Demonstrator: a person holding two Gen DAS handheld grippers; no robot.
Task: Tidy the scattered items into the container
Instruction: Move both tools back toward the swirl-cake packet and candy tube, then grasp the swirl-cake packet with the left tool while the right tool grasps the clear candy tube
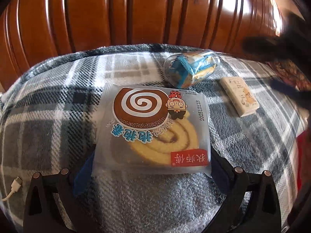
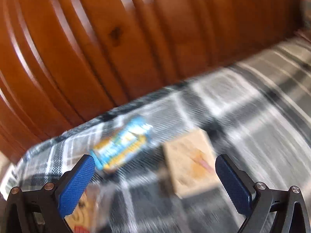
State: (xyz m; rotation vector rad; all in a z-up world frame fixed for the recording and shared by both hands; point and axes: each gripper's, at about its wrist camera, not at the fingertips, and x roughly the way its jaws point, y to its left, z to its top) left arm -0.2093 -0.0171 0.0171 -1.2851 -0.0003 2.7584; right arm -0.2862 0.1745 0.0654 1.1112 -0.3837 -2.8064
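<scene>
A packaged swirl cake roll (image 1: 153, 130) lies on the plaid blanket (image 1: 58, 106). My left gripper (image 1: 151, 167) stands wide around the packet's near end, with the packet hiding the blue pads, so contact is unclear. Behind lie a clear tube of blue and yellow sweets (image 1: 191, 68) and a small cream box (image 1: 239, 96). My right gripper (image 2: 155, 172) is open and empty above the blanket (image 2: 252, 116), with the sweets tube (image 2: 122, 147) and the cream box (image 2: 190, 161) blurred just beyond its fingers. It shows as a dark blur in the left wrist view (image 1: 287, 62).
A ribbed wooden board (image 1: 136, 11) rises behind the blanket. A white cable (image 1: 13, 188) lies at the left edge. A dark patterned item (image 1: 287, 71) and something red (image 1: 301, 155) sit at the right. The cake packet's corner (image 2: 85, 217) shows by my right gripper's left finger.
</scene>
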